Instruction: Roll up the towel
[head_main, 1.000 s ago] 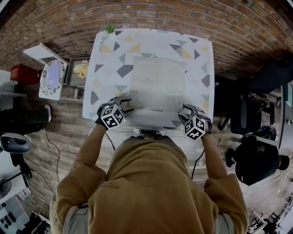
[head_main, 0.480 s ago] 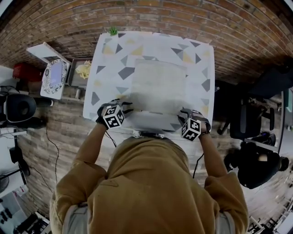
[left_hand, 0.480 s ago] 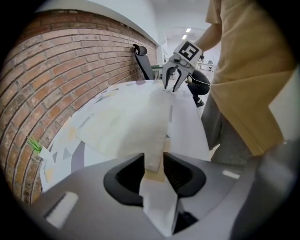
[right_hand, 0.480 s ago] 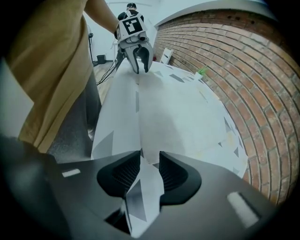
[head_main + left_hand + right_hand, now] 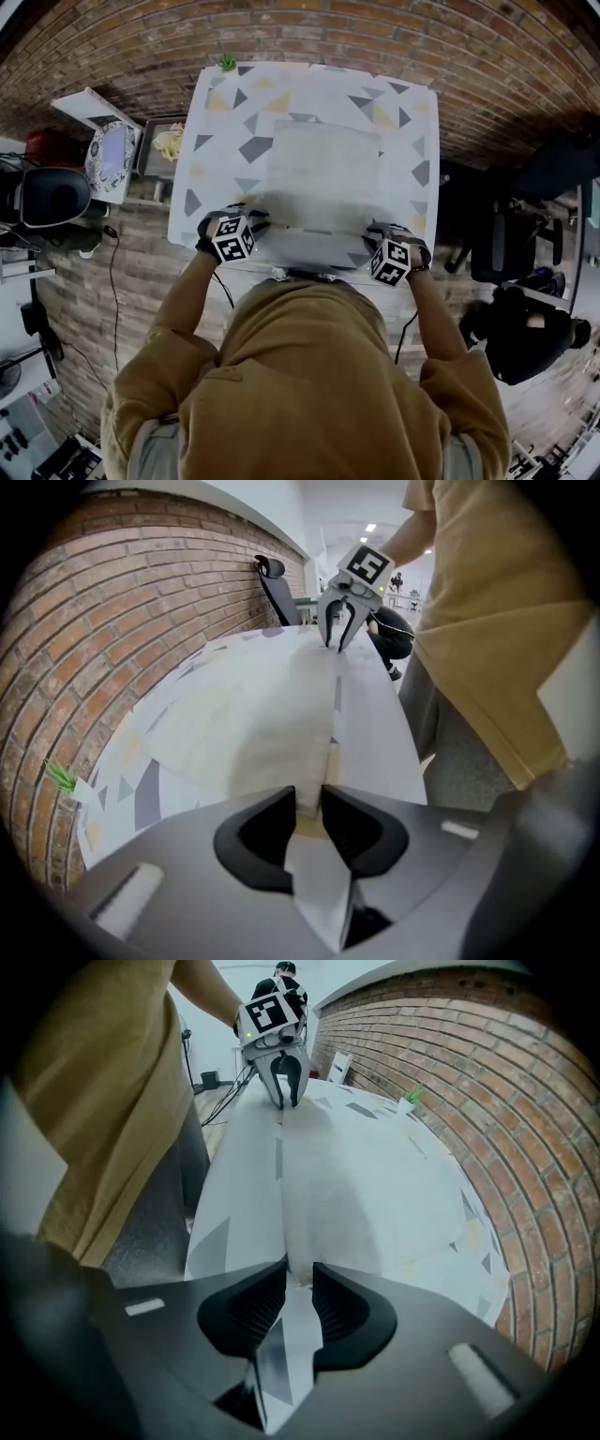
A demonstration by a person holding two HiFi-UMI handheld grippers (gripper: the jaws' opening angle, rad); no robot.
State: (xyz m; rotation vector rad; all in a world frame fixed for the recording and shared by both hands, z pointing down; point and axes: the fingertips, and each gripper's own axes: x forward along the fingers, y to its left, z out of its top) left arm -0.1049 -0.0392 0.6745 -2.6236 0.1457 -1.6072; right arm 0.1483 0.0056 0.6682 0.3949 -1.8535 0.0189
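A pale grey towel (image 5: 323, 173) lies flat on the table's patterned cloth (image 5: 216, 141). My left gripper (image 5: 255, 223) is at the towel's near left corner and my right gripper (image 5: 375, 234) at its near right corner. In the left gripper view the jaws (image 5: 307, 803) have just been closing and now pinch the towel's edge (image 5: 253, 733); the right gripper (image 5: 339, 621) shows at the far end of that edge. In the right gripper view the jaws (image 5: 300, 1283) have also just been closing and grip the towel (image 5: 356, 1185), with the left gripper (image 5: 281, 1077) beyond.
A small green plant (image 5: 226, 62) stands at the table's far left corner. Left of the table are a tray (image 5: 167, 142) and a patterned plate (image 5: 110, 157) on a side stand. Office chairs (image 5: 511, 239) stand to the right. A brick wall runs behind.
Both grippers have drawn in slightly onto the towel's near edge, and their jaws have narrowed around it. The towel itself still lies flat.
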